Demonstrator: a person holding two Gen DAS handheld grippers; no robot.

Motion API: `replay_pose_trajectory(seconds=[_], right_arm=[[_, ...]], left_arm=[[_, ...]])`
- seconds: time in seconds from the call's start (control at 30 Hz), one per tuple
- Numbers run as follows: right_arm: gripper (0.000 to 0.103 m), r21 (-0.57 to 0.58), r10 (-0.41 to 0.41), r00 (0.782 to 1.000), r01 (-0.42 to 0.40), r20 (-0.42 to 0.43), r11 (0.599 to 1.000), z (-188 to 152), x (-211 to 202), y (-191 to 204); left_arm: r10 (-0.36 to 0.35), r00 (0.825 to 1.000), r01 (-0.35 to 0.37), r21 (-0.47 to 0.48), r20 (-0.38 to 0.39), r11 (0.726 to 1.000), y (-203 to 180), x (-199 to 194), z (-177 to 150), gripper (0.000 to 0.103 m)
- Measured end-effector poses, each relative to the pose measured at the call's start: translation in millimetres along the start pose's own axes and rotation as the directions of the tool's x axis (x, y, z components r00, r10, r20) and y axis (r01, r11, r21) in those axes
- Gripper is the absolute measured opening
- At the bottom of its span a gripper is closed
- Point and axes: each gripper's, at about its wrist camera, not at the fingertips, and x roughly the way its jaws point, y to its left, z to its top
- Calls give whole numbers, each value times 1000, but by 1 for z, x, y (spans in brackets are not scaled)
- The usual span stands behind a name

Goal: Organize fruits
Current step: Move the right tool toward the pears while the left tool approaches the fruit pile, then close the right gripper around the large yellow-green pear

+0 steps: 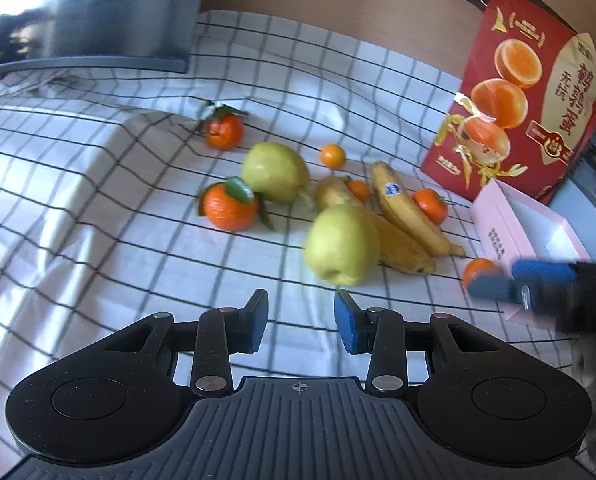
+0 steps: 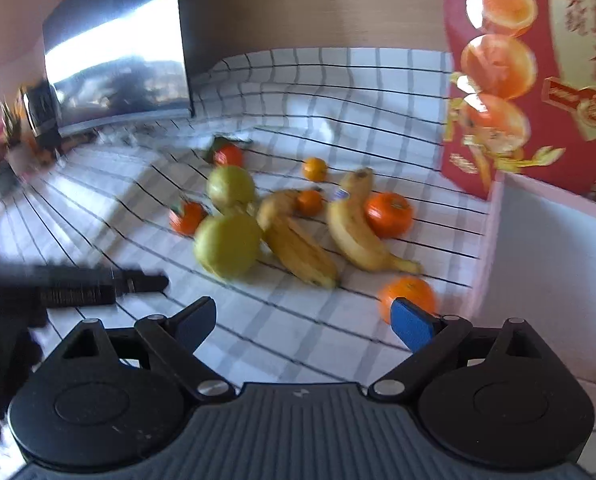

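Overhead, checked tablecloth (image 1: 97,200) under fruit (image 1: 342,244)

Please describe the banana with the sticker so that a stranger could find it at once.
Find the tall red box standing on the checked cloth. Two bananas lie before it; take the banana nearer the box. Only this one bears a small blue sticker.

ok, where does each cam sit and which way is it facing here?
Left wrist: on the left gripper, angled down over the checked cloth at the nearer pear and bananas; own open fingers show, and the right gripper enters at the right edge.
Right wrist: on the right gripper, angled down at the same pile; own wide-open fingers show, with the left gripper at the left edge.
Shared: fruit pile, cloth, red orange box, pink box, dark screen.
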Motion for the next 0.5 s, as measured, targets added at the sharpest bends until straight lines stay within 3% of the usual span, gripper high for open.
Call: replay_pose_trajectory(seconds=[0.17,0.33,0.5], right_arm=[[77,96,113,993,-112,-13,989,38,35,4],[59,14,65,998,-64,-20,998,61,82,14],[59,1,40,998,-40,-44,999,68,116,18]], left_arm=[[31,999,-31,-30,-11,999,20,-9,1,42],[37,999,-37,-44,16,998,39,-17,10,41],[-5,1000,5,-31,24,1000,60,-5,29,40]])
